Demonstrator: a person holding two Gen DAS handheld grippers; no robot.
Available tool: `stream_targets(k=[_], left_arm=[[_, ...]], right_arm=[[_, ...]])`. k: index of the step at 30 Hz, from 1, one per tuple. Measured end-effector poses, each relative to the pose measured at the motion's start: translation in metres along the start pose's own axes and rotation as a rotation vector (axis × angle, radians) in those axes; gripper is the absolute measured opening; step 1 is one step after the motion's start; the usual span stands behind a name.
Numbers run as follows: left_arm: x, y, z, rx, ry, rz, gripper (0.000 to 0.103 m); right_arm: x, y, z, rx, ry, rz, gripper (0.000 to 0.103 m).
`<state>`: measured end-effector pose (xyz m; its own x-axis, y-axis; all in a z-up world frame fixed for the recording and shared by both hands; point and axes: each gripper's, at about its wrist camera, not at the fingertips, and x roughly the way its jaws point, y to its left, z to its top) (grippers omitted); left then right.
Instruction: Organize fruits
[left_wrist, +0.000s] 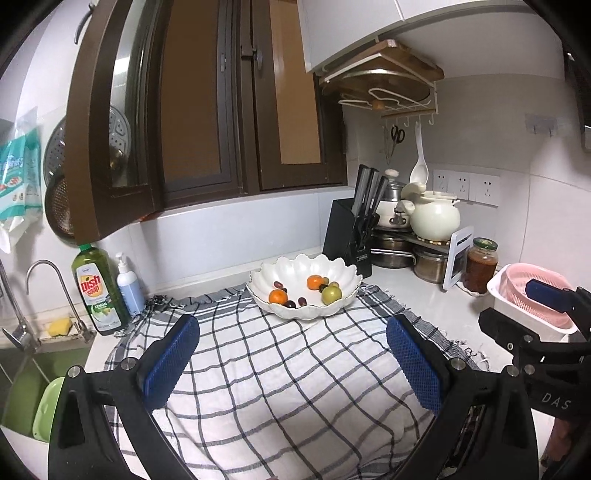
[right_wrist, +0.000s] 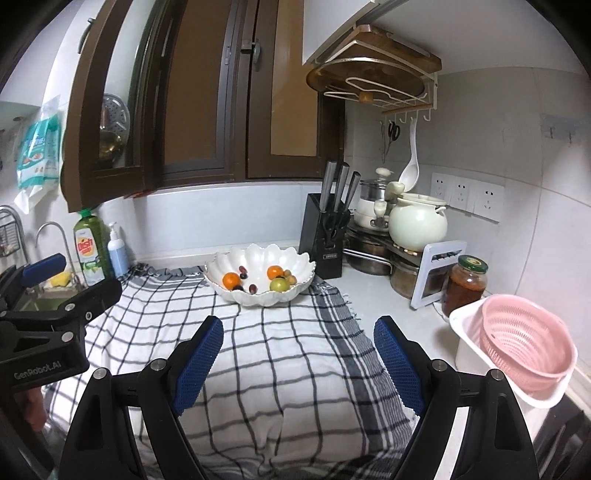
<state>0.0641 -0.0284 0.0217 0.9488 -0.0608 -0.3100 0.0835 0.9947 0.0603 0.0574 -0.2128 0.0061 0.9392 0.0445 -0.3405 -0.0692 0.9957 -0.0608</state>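
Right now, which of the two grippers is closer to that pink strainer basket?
Right. The right gripper hangs open over the checked cloth with the pink strainer just off its right side. The left gripper is farther left, with the right gripper between it and the strainer.

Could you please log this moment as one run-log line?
left gripper: open, empty | right gripper: open, empty | fruit: all in white bowl on checked cloth | pink colander: empty
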Motion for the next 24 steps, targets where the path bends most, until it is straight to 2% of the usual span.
stream_targets(k=[9,24], left_arm=[[-0.018,-0.009,-0.003,0.008,-0.015,0.013,0.103],[-0.024,-0.017,-0.004,0.012,-0.018,0.009,0.103]], right_arm=[[-0.017,-0.008,-0.008,0.002,-0.004,0.016,0.085],[-0.025,-0.015,-0.011,-0.006,-0.007,0.003,0.085]])
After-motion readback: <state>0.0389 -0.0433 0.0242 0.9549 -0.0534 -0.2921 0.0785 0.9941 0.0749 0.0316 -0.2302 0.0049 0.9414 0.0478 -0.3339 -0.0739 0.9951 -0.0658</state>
